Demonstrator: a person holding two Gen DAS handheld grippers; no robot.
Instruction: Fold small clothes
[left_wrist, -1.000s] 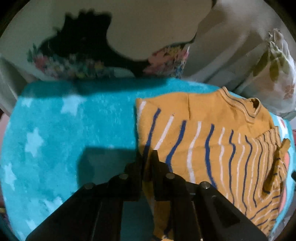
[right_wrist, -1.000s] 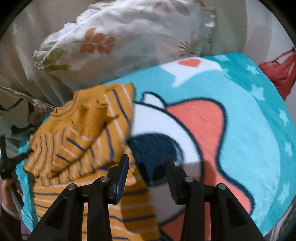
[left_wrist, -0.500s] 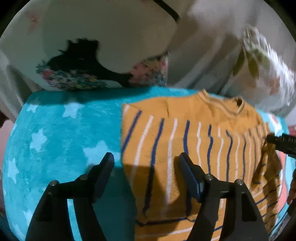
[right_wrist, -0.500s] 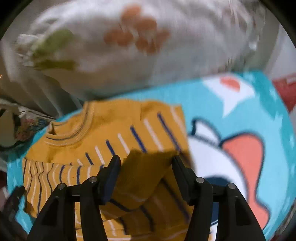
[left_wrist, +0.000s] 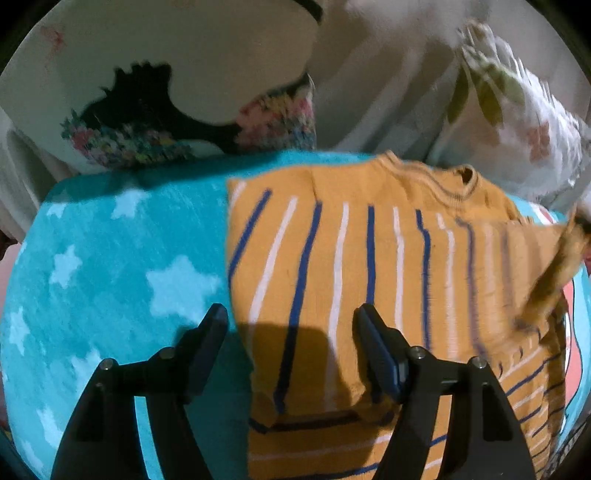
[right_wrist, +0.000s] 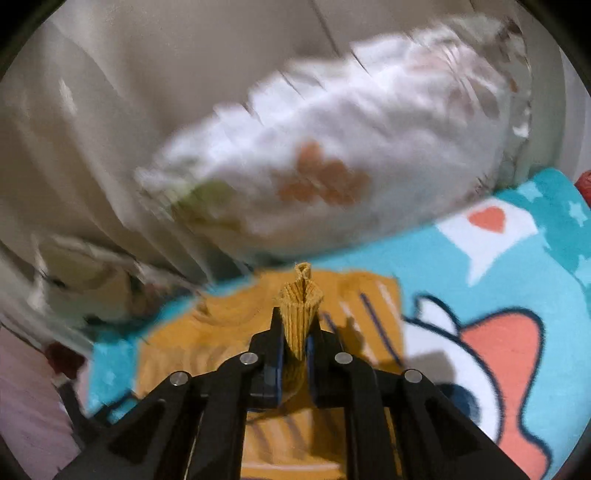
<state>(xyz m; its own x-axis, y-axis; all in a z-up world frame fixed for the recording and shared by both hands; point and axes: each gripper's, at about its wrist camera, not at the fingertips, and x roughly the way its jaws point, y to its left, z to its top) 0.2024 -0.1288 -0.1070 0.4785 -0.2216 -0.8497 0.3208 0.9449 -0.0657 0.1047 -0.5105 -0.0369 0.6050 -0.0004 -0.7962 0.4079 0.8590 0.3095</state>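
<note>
Right gripper (right_wrist: 297, 332) tilts downward, jaws just clenched on sweater cuff (right_wrist: 300, 295); left gripper (left_wrist: 290, 325) released.

A turquoise star-patterned blanket (left_wrist: 110, 258) lies below the gripper. Ahead of it, floral pillows (right_wrist: 332, 155) rest against beige fabric (right_wrist: 129, 92).

Dim, warm indoor light with saturated colours. Both fisheye views bow at the edges into black corners. The left hand-held gripper (left_wrist: 291, 325) casts a hard shadow just ahead onto the sweater (left_wrist: 369, 258). Beyond the right hand-held gripper (right_wrist: 297, 332), the pillow (right_wrist: 332, 158) is motion-smeared.
</note>
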